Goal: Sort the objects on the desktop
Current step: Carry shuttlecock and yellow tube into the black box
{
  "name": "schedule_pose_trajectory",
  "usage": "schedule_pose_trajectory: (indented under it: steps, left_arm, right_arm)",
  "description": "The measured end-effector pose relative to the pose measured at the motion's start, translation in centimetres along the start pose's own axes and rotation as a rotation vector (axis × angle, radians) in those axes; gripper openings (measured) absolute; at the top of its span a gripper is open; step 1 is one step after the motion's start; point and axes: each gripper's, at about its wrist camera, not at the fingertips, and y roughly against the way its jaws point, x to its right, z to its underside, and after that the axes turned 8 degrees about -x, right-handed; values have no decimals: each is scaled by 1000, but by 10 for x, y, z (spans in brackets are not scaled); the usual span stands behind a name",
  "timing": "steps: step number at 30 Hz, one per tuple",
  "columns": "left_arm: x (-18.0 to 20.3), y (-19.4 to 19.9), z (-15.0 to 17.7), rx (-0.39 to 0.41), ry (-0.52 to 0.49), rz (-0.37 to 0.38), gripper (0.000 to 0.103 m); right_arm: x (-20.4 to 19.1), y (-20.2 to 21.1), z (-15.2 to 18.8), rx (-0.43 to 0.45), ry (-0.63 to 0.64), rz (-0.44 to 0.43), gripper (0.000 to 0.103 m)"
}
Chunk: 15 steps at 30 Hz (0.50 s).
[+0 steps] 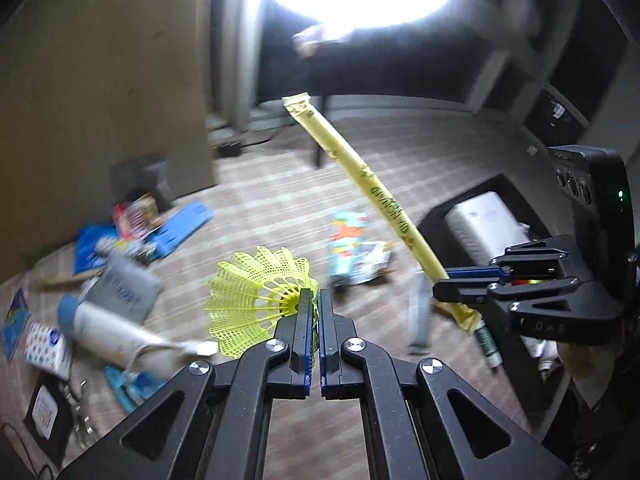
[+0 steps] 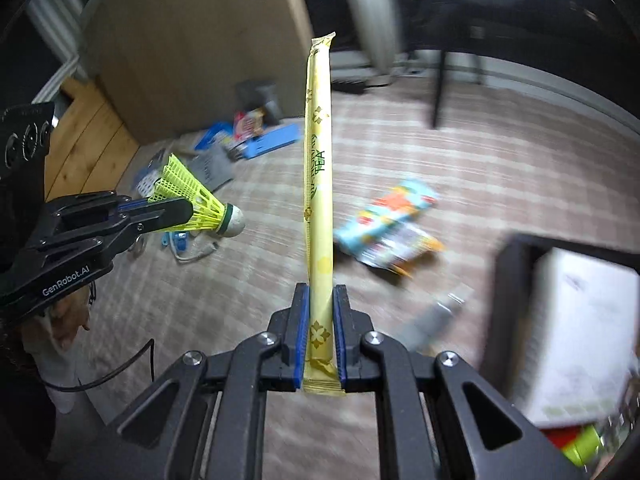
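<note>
My left gripper (image 1: 315, 296) is shut on a yellow plastic shuttlecock (image 1: 256, 300), held above the checked tablecloth; in the right wrist view the left gripper (image 2: 188, 210) shows at left with the shuttlecock (image 2: 196, 196), its white cork tip pointing right. My right gripper (image 2: 320, 292) is shut on the lower end of a long yellow tea stick packet (image 2: 319, 184) that stands straight up. In the left wrist view the right gripper (image 1: 444, 286) is at right and the packet (image 1: 360, 184) slants up to the left.
A black bin (image 1: 444, 216) with a white box (image 1: 488, 228) stands at right. A colourful snack packet (image 1: 356, 248) lies mid-table. A white bottle (image 1: 108, 328), grey pouch (image 1: 124, 288), blue box (image 1: 180, 228) and several small items crowd the left.
</note>
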Motion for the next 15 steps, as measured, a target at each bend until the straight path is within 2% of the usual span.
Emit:
schedule_pose_trajectory:
  steps: [9, 15]
  left_arm:
    - [107, -17, -23, -7, -174, 109, 2]
    - [175, -22, -30, -20, -271, 190, 1]
  right_arm:
    - [101, 77, 69, 85, -245, 144, 11]
    - [154, 105, 119, 102, -388, 211, 11]
